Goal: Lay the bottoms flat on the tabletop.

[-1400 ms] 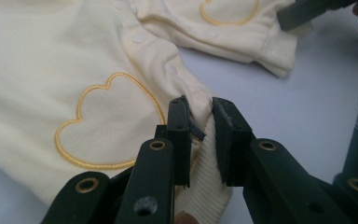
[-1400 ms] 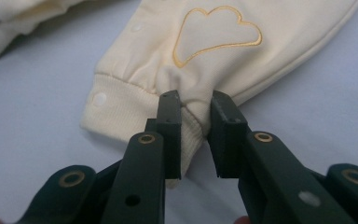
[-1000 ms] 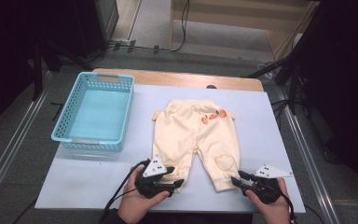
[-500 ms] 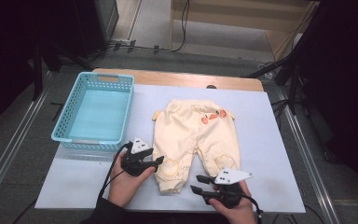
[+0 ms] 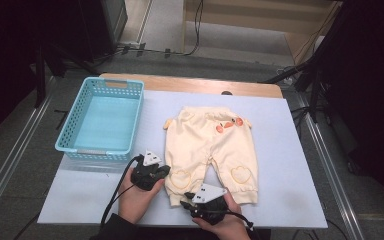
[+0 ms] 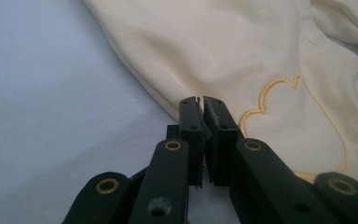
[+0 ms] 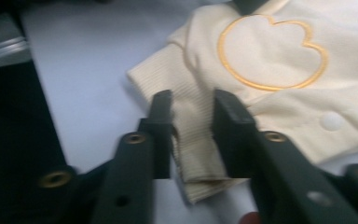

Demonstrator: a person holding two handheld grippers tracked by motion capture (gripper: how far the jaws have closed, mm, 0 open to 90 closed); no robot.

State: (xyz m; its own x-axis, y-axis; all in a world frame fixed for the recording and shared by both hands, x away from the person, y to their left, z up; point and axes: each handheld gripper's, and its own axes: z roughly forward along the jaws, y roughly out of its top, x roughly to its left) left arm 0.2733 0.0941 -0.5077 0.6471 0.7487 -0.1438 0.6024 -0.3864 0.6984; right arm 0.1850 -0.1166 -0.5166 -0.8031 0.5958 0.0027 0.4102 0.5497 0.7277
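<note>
Now the cream baby trousers [image 5: 210, 150] lay flat on the pale blue table [image 5: 290, 165], one leg's side edge pinched between the left gripper's [image 6: 200, 109] jaws, which had just closed together on the fabric. The right gripper's [image 7: 192, 135] jaws had just been closing too, the ribbed cuff [image 7: 191, 140] bunched between them. Both leg grips looked ready for a fold. A turquoise basket [image 5: 102, 120] stood well beyond the left jaws.

Trousers [image 5: 210, 147] lie flat mid-table [image 5: 290, 200], waistband far from me. Basket [image 5: 102, 120] sits to their left. My left gripper [image 5: 161, 172] at the left leg's outer edge, my right gripper [image 5: 187, 202] seemingly at that leg's cuff [image 7: 191, 140].
</note>
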